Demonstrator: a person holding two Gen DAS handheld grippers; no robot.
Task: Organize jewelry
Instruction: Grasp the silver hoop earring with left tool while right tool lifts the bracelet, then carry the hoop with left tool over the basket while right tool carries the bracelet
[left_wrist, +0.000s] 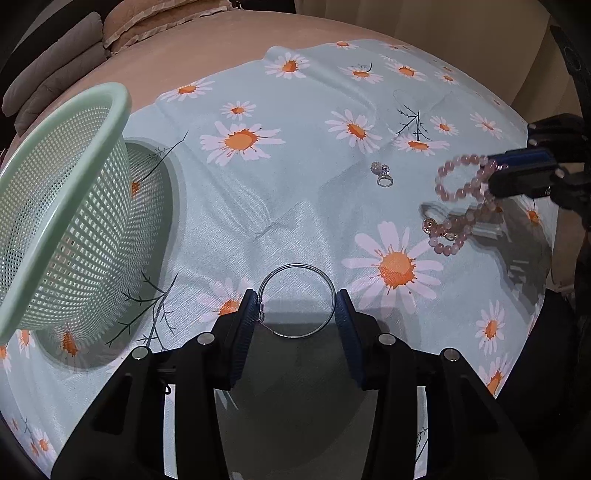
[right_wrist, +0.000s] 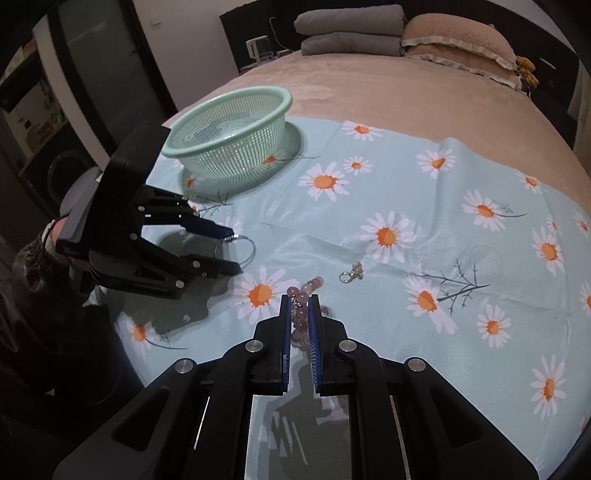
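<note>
Between the blue pads of the left gripper (left_wrist: 298, 308) sits a thin wire bangle (left_wrist: 296, 300), fingers spread to its full width and just bracketing it. It looks light, springy and slick, so I'd judge a squeeze across the rim could bend it or pop it out. At far left the green basket (left_wrist: 55, 206) stands close, with clear daisy cloth (left_wrist: 295, 206) between. Farther out lies a small silver ring (left_wrist: 383, 176), and the right gripper (left_wrist: 493, 173) dangles a pink bead bracelet (left_wrist: 461, 181) over the cloth.

From the right wrist, the right gripper (right_wrist: 300, 301) has its fingers pinched tight on the bead bracelet (right_wrist: 301, 314) (limp and round-beaded, so likely to swing). The basket (right_wrist: 227, 129) is well apart up-left, beyond the left gripper (right_wrist: 231, 251), so the path across probably needs care. The ring (right_wrist: 351, 275) lies just ahead.
</note>
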